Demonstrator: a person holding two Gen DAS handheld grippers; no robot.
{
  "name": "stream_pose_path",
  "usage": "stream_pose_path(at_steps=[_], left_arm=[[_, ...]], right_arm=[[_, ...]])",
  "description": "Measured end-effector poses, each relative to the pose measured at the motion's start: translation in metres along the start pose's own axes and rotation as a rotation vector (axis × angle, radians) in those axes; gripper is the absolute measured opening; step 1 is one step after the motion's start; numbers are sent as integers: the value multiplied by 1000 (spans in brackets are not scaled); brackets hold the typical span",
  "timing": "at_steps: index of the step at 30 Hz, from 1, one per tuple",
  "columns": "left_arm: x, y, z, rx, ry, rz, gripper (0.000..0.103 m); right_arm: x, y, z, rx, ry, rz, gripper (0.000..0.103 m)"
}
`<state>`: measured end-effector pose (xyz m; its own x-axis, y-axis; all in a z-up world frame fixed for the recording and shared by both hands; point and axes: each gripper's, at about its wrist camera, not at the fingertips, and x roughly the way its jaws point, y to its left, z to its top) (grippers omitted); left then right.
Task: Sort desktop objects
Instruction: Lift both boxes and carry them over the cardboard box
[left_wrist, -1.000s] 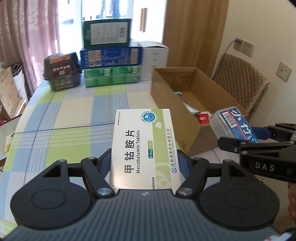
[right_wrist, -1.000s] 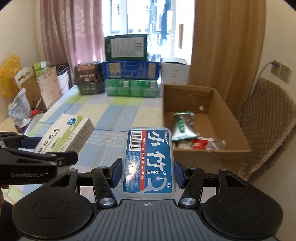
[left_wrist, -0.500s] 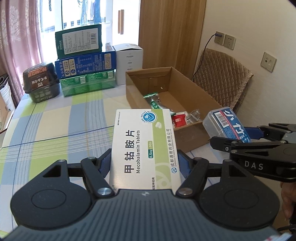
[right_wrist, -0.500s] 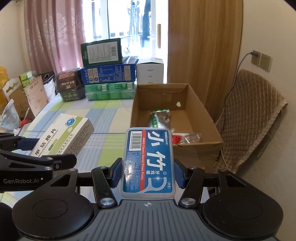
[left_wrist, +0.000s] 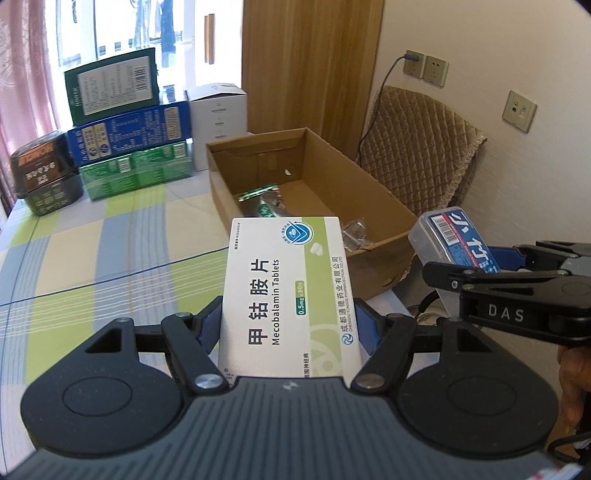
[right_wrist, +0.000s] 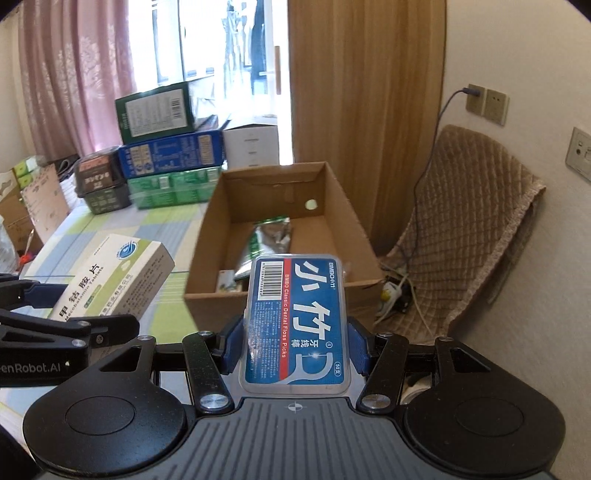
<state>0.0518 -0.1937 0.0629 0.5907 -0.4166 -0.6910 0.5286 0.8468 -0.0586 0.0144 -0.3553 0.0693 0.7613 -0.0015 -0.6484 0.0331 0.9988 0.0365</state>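
Fingers (left_wrist: 207, 334) pinch the tablet box (left_wrist: 288, 295) and floss case (right_wrist: 295, 325) just short of the cardboard box (right_wrist: 207, 218); carry both past its rim, then release.

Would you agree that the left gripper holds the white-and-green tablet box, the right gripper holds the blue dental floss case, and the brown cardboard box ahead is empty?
Not quite: the brown cardboard box is not empty. The right wrist view shows a green-and-silver foil pouch and other small packets lying inside. The rest holds: the left gripper holds the white-and-green tablet box, and the right gripper holds the blue dental floss case.
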Motion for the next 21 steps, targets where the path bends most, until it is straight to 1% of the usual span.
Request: stream_pose_path(at_steps=[9,21], left_arm=[[20,-20,14,22,5,-26,67],[40,-21,27,21,14,-28,67]], right_arm=[[10,-17,13,-1,-2,-19,54],[27,-26,27,-20,2,-16,54]])
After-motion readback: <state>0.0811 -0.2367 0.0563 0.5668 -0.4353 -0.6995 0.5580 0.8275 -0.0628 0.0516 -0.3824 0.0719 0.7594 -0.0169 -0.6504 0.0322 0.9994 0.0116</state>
